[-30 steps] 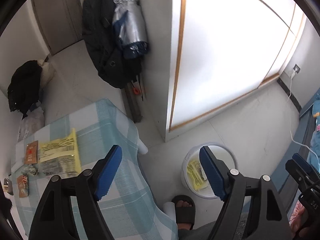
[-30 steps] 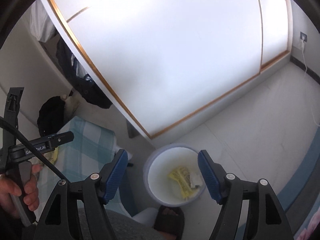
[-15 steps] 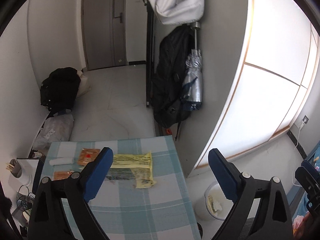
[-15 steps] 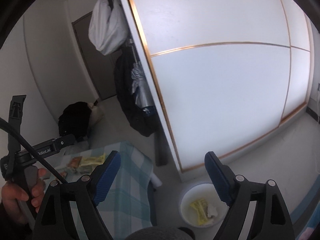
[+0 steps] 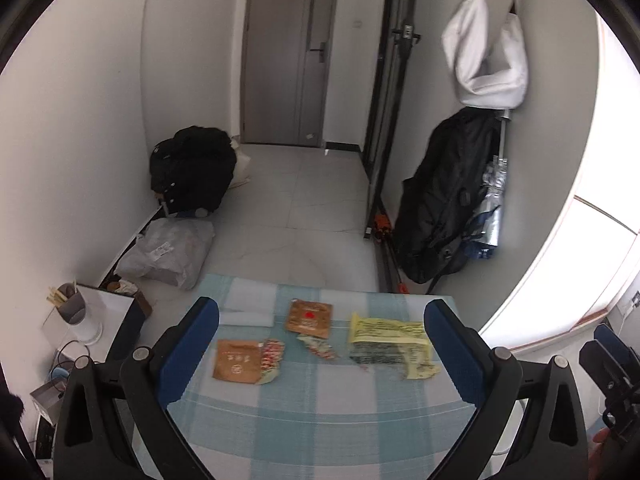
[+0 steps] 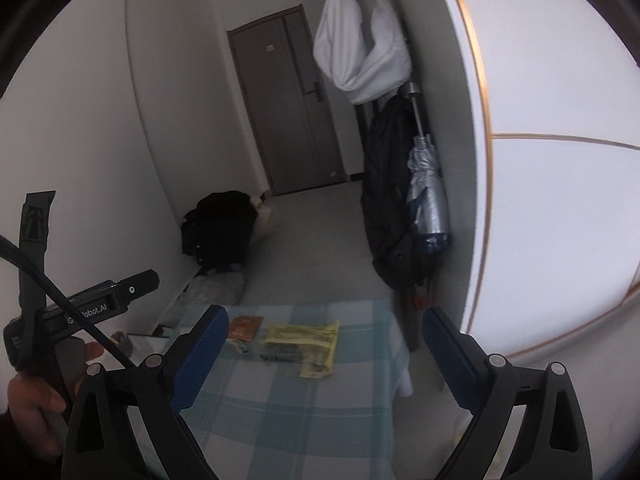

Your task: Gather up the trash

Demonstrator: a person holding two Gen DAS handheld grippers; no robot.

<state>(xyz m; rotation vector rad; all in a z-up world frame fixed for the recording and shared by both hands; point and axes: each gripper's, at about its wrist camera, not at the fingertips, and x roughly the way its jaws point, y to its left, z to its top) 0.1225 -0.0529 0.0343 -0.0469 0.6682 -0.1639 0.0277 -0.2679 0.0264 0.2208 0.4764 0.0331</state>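
Now both views had swung from bin to table [image 5: 320,420].
Left gripper [image 5: 320,350] and right gripper [image 6: 324,354] were opening, empty; wrappers [image 5: 388,340] remained uncollected.

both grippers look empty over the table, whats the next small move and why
Probably lower the right gripper toward the yellow wrapper, the piece of trash nearest it. Both it and the left gripper are opening with nothing between the jaws, and several wrappers lie flat on the checked tablecloth, so more trash is left to pick up.
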